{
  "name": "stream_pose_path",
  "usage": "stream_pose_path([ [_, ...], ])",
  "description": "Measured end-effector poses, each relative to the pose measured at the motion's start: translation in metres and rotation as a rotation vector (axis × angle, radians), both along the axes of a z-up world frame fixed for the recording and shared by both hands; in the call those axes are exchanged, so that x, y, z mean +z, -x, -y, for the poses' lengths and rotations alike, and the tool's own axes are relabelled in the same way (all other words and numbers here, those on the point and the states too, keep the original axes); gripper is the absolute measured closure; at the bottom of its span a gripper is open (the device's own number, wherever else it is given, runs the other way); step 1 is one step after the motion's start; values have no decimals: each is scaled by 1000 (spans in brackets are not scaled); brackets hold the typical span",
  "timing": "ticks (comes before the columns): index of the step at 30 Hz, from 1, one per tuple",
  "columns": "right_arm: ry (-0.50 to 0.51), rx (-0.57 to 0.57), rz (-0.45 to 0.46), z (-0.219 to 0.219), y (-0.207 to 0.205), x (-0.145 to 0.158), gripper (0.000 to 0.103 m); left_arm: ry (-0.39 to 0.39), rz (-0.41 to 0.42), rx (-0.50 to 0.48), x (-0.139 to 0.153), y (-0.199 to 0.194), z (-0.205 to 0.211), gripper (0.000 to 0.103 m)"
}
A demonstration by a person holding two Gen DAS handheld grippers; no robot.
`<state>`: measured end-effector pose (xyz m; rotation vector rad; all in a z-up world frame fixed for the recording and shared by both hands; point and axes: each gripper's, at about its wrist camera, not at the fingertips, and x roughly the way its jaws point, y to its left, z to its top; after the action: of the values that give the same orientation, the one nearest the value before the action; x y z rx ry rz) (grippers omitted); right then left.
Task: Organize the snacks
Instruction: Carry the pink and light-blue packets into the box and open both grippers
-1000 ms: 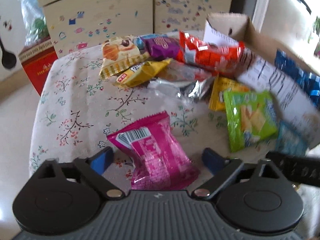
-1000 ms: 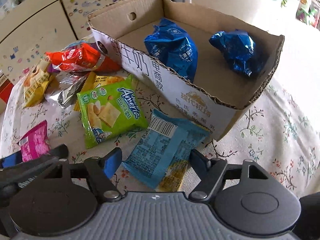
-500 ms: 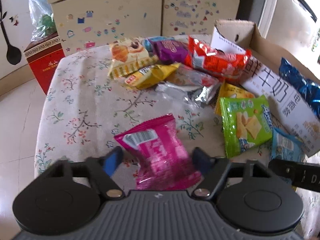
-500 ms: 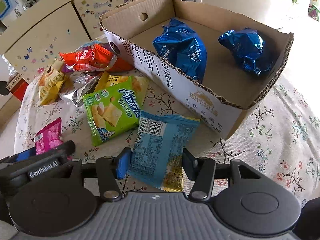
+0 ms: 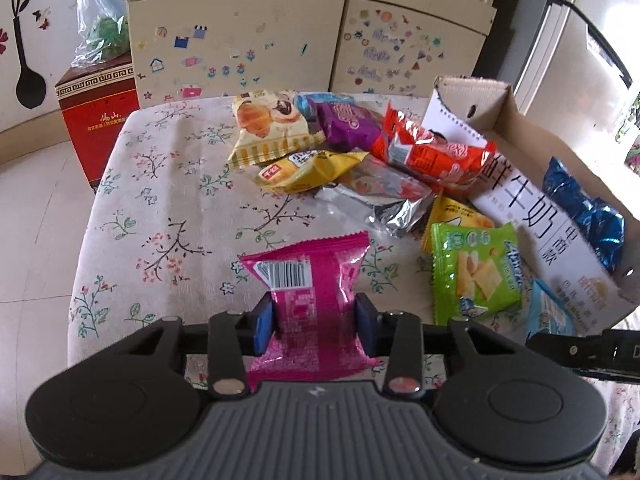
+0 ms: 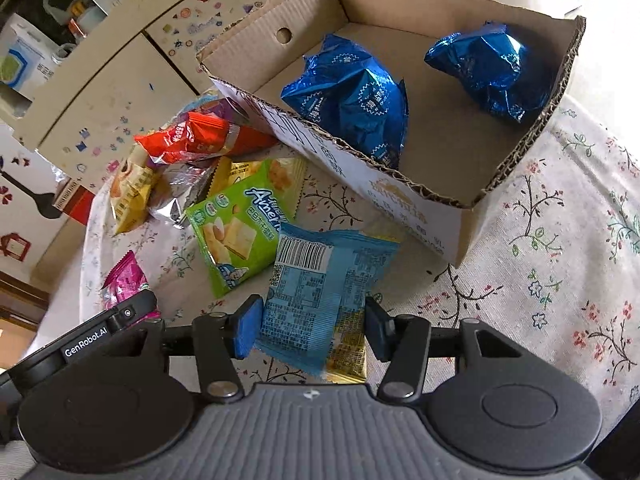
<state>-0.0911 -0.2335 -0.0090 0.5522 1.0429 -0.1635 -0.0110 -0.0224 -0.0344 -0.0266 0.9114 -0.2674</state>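
My left gripper (image 5: 314,326) is shut on a pink snack packet (image 5: 308,280) and holds it above the floral tablecloth. My right gripper (image 6: 310,326) is shut on a light blue snack packet (image 6: 320,280) in front of the cardboard box (image 6: 516,164). Two dark blue foil bags (image 6: 352,100) lie inside the box. A green packet (image 6: 234,228) lies left of the light blue one. The pink packet (image 6: 124,280) and the left gripper also show at the left of the right wrist view.
A pile of packets lies at the far side of the table: red (image 5: 432,150), purple (image 5: 348,122), yellow (image 5: 308,172), silver (image 5: 380,204) and a cream pastry one (image 5: 268,128). A red carton (image 5: 100,124) stands on the floor at the left. A stickered cabinet (image 5: 240,40) is behind.
Both grippers closed on their packets, the left on the pink one and the right on the light blue one, and lifted them slightly off the cloth.
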Motion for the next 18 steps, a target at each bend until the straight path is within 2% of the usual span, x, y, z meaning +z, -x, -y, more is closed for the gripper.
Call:
stream_pose_path([
  [18,-17,111,81,-17,-3,18,43,61,41,39,21,5,-7,65],
])
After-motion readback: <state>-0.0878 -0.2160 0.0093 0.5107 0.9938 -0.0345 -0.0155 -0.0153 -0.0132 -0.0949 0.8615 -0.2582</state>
